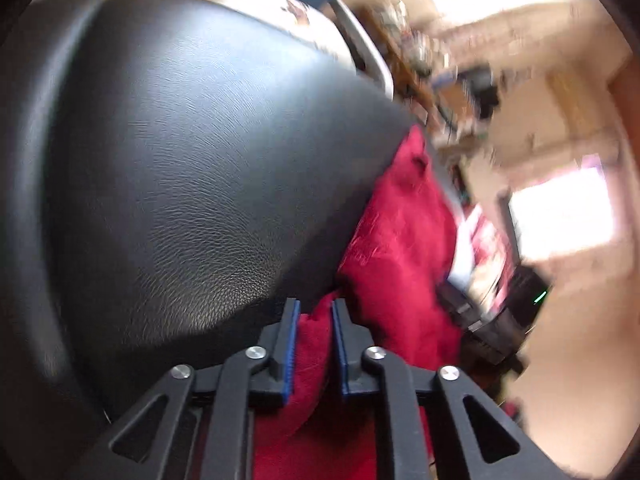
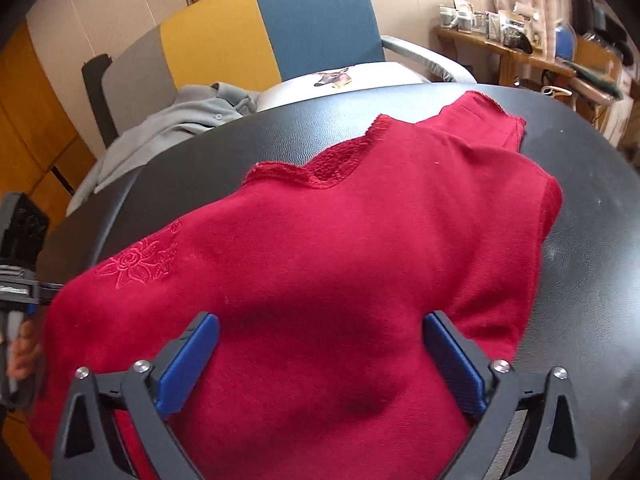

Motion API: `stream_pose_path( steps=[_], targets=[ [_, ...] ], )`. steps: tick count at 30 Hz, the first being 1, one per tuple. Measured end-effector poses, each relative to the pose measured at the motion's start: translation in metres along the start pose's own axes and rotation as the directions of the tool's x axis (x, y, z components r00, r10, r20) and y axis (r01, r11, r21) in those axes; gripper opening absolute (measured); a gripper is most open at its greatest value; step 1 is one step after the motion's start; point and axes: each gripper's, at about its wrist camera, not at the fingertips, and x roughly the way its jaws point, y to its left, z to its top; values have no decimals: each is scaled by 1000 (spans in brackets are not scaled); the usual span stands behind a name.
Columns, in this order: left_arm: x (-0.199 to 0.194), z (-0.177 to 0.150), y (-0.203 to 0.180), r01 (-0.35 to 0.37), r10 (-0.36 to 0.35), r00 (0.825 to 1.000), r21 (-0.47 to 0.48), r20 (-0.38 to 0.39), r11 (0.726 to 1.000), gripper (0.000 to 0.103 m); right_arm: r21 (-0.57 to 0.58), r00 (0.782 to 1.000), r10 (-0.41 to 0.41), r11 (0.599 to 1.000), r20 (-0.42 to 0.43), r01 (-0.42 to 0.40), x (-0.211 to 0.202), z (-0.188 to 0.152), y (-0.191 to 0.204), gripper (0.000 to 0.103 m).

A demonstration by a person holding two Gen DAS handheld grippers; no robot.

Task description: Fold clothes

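The red top (image 2: 320, 264) lies on the black table (image 2: 592, 248). Left gripper (image 1: 314, 344) pinches its edge; right gripper (image 2: 320, 364) hovers wide open, empty. A 1-sided pull could drag it off.

No text, label, brand, number or sign can be read in either view. The red garment (image 2: 320, 264) ahead of the right tool carries only an embroidered flower (image 2: 140, 264), not lettering, and the white cushion (image 2: 360, 76) beyond it shows an animal picture without words. The items on the wooden shelf (image 2: 508, 46) far ahead and to the right are too small and blurred to make out any writing.
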Motion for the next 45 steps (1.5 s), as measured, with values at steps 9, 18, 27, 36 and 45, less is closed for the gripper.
stream_pose_path(
  steps=[9, 18, 27, 36, 45],
  targets=[
    [-128, -35, -38, 180, -171, 910, 11, 378, 984, 9, 110, 992, 124, 986, 32, -127, 18, 18, 54, 103],
    [-69, -138, -126, 211, -240, 970, 339, 46, 917, 0, 53, 988, 144, 988, 50, -146, 21, 7, 78, 103],
    [-68, -165, -94, 177, -202, 977, 271, 66, 946, 7, -167, 999, 52, 985, 7, -50, 16, -13, 74, 103],
    [-229, -90, 34, -39, 93, 871, -121, 482, 992, 43, -217, 1000, -11, 976, 20, 15, 19, -18, 81, 103],
    [-157, -19, 63, 17, -9, 988, -53, 152, 998, 51, -220, 999, -12, 975, 37, 20, 22, -19, 80, 103]
  ],
)
